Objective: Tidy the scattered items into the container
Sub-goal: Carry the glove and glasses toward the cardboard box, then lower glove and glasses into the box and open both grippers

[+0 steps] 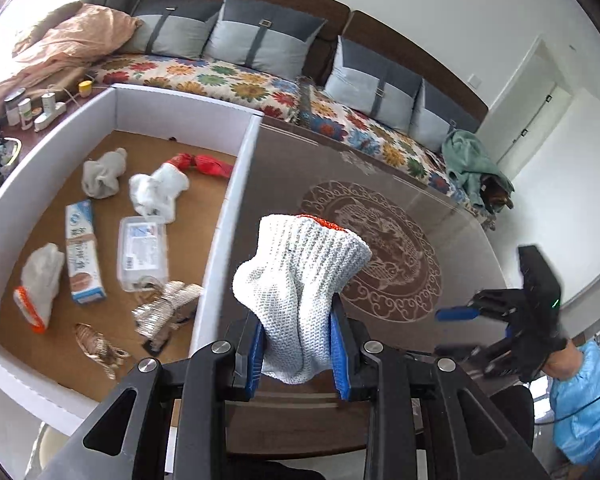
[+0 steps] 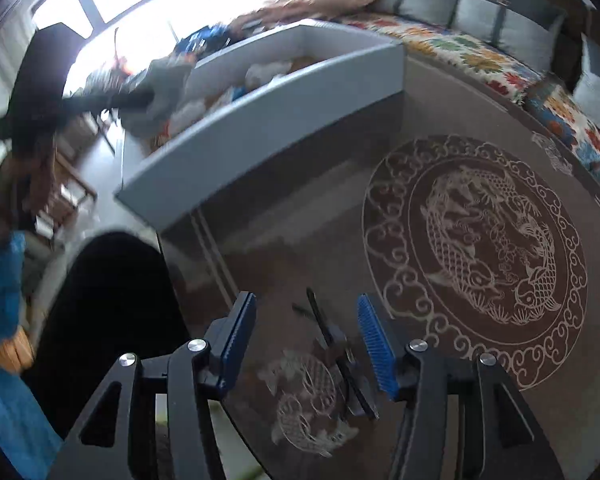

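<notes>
My left gripper (image 1: 298, 354) is shut on a white knit glove with an orange cuff (image 1: 300, 276), held above the glass table just right of the white-walled container (image 1: 232, 204). The container holds several items: gloves, a red cloth (image 1: 204, 164), a clear plastic box (image 1: 142, 252), a toothpaste carton (image 1: 82, 252) and striped fabric. My right gripper (image 2: 306, 344) is open and empty over the table; it also shows at the right of the left wrist view (image 1: 456, 330). In the right wrist view the left gripper with the glove (image 2: 160, 92) is blurred by the container's (image 2: 260, 136) near corner.
The glass table (image 1: 380, 256) has a round fish pattern. A sofa with a floral cover (image 1: 236, 84) and grey cushions runs behind it. Small bottles (image 1: 24, 110) stand left of the container. A black chair back (image 2: 112, 320) sits at the table's near edge.
</notes>
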`<state>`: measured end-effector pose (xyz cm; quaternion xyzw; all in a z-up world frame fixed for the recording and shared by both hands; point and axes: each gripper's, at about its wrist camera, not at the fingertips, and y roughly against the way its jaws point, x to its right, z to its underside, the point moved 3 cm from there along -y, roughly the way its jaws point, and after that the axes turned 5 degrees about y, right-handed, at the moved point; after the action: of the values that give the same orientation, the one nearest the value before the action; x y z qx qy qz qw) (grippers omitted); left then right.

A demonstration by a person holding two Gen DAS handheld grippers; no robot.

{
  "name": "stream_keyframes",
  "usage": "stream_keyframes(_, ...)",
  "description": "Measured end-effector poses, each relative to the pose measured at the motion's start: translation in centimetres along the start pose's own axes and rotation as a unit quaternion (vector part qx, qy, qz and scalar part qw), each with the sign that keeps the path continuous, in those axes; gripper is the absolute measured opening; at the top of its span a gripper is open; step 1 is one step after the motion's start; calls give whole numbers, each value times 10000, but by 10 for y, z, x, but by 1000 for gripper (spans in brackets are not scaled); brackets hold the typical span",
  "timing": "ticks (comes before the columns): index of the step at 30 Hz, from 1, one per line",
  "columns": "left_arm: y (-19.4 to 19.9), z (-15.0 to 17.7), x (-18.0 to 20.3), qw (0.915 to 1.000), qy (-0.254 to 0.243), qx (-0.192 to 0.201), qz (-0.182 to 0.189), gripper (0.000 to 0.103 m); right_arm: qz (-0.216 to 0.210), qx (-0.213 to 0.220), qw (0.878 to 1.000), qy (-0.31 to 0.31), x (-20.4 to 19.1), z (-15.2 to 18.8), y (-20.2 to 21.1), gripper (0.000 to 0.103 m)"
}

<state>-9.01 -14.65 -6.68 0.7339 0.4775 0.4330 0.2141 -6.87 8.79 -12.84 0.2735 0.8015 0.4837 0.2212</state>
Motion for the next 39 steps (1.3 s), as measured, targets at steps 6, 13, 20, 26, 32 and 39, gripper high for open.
stream_keyframes(6,-23,18,30,9996,-71,-258,128,28,117,-450,9968,653,8,31,-41,55)
stream_keyframes(13,-46,33,46,9982,-106,-562,156,28,-104,-1012,9931,585,26,36,-76,8)
stream_keyframes(20,-50,44,53,9977,-96,-618,259,28,147,-290,9991,-253,31,35,-22,6)
stream_keyframes(26,-37,47,45,9976,151,-489,461,28,-3,467,9935,-1037,16,25,9,6)
stream_keyframes(32,14,9,1,9995,270,20,175,28,-375,1149,9865,-1105,-11,-48,19,6)
stream_keyframes(39,44,-70,-94,9948,566,524,-661,28,-830,1691,9781,-889,-29,-200,1,7)
